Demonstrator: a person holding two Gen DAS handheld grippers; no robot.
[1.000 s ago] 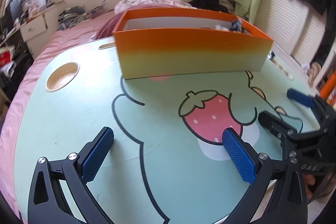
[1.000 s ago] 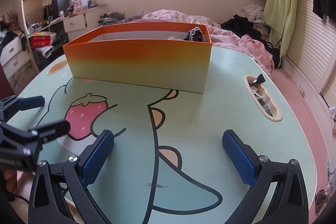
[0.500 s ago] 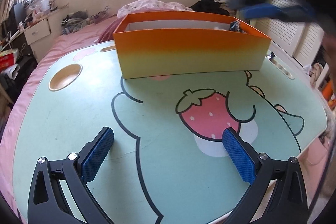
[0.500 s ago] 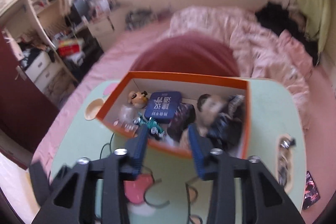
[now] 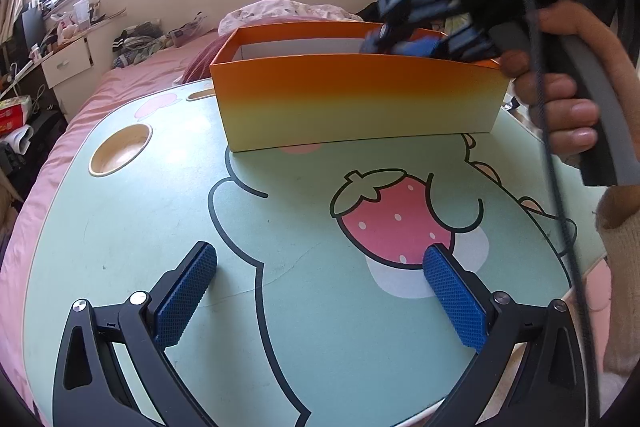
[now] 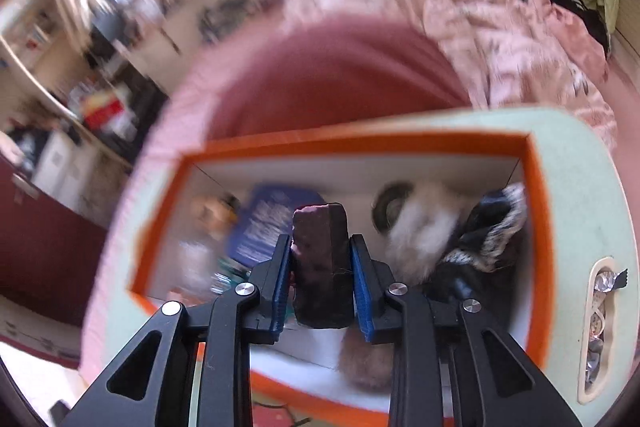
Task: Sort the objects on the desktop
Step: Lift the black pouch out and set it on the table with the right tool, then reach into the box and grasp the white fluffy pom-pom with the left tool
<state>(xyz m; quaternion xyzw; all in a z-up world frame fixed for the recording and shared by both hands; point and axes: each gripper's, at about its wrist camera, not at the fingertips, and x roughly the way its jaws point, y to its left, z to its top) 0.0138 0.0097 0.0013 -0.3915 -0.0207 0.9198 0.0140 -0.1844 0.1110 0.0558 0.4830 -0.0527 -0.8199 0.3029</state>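
Left wrist view: the left hand-held gripper (image 5: 320,291) hangs just above the mint-green counter (image 5: 132,227) with its blue pads spread wide and nothing between them. Behind it stands the orange box (image 5: 360,103); the right hand-held gripper (image 5: 404,45) dips over its right end, gripped by a bare hand (image 5: 560,87).

Right wrist view: the right hand-held gripper (image 6: 320,283) is clamped on a dark brown pouch (image 6: 322,267), held upright above the orange box (image 6: 538,227). Below lie a blue tin (image 6: 268,223), a blurred white fluffy toy (image 6: 424,227) and dark furry items (image 6: 492,239).

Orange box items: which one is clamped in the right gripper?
The dark maroon block, pinched upright in the right gripper; the blue packet and white fluffy toy lie loose below.
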